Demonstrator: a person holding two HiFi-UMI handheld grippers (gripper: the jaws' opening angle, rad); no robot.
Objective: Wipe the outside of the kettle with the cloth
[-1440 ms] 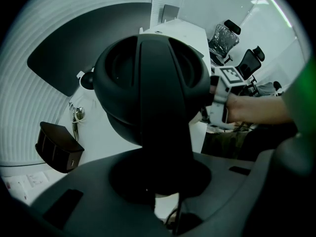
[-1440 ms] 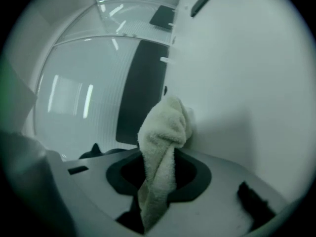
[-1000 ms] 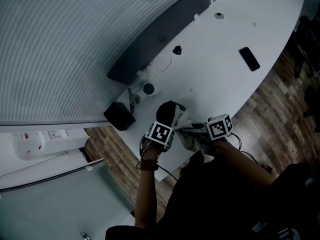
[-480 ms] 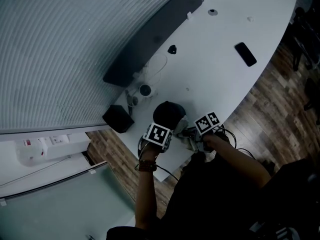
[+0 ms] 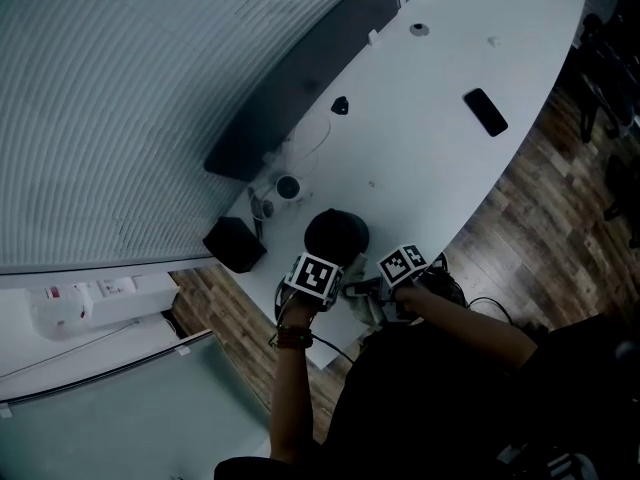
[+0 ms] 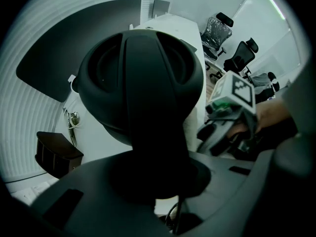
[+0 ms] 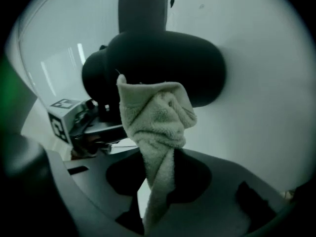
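The black kettle (image 5: 336,236) stands near the front edge of the white table (image 5: 440,158). My left gripper (image 5: 318,273) points straight down over it, shut on the kettle's handle (image 6: 148,147); the lid and body (image 6: 143,68) fill the left gripper view. My right gripper (image 5: 388,280) is just right of the kettle, held about level and shut on a bunched pale cloth (image 7: 155,117). In the right gripper view the cloth rises from the right gripper (image 7: 158,181) and lies against the kettle's dark side (image 7: 173,63). Whether it presses on the kettle I cannot tell.
A black phone (image 5: 485,112) lies far right on the table. A black box (image 5: 234,243) and a small metal cup (image 5: 288,186) with a cable sit left of the kettle. A dark panel (image 5: 300,78) runs along the back edge. Wooden floor (image 5: 520,218) and office chairs (image 6: 217,31) lie beyond.
My right gripper with the cloth has moved left and down, closer to the kettle's near side. The left gripper has kept its hold on the handle.
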